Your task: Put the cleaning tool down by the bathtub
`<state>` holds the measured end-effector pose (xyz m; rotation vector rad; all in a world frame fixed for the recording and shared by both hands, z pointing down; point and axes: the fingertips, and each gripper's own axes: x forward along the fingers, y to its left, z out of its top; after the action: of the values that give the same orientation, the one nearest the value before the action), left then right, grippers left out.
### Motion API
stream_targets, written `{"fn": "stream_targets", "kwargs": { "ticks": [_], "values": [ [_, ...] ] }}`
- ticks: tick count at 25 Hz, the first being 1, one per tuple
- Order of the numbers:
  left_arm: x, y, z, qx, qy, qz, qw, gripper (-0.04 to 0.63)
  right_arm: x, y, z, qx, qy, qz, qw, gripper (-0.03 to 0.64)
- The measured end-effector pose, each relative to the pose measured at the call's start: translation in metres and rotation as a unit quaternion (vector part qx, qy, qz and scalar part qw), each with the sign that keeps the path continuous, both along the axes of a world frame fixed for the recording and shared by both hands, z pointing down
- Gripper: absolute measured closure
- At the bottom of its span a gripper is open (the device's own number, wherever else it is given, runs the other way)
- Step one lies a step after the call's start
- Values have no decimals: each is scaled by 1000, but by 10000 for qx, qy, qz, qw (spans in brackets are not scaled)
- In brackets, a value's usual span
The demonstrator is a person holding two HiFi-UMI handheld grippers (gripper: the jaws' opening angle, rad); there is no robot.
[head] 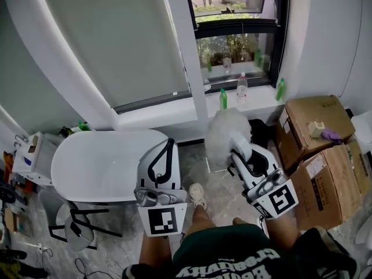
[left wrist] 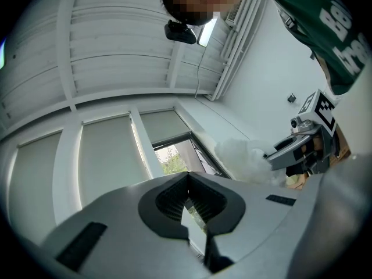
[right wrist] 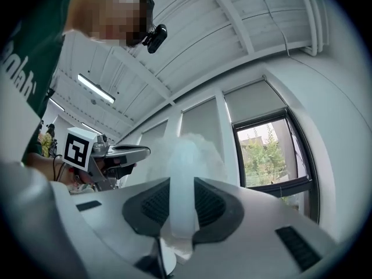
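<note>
In the head view my right gripper [head: 237, 142] is shut on the pale handle of a fluffy white duster [head: 226, 127], whose head sticks out over the marble floor near the window wall. The white bathtub [head: 99, 161] lies to the left. My left gripper [head: 168, 143] hovers over the tub's right end, shut and holding nothing. In the right gripper view the handle [right wrist: 185, 190] runs up between the pads to the fluffy head [right wrist: 195, 147], and the left gripper [right wrist: 125, 153] shows beside it. The left gripper view shows its jaws [left wrist: 187, 182] meeting, with the duster [left wrist: 241, 156] to the right.
Stacked cardboard boxes [head: 317, 127] fill the right side. Bottles [head: 242, 89] stand on the window sill [head: 174, 112]. A stool with black legs [head: 75, 225] sits at the tub's near side, and a small white cabinet [head: 32, 156] at far left. The person's shoe [head: 197, 195] is on the floor between the grippers.
</note>
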<state>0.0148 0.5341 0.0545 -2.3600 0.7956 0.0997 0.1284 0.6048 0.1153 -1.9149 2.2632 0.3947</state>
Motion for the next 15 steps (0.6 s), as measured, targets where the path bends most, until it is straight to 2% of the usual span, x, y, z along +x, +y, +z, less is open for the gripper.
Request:
{"fn": "stream_targets", "kwargs": {
  "ticks": [7, 15],
  "values": [
    [15, -130, -14, -174, 13, 28, 9998, 588, 19, -121, -12, -210, -1, 148, 9997, 523],
    [47, -263, -23, -239, -51, 306, 9992, 588, 34, -249, -23, -324, -22, 308, 9990, 523]
  ]
}}
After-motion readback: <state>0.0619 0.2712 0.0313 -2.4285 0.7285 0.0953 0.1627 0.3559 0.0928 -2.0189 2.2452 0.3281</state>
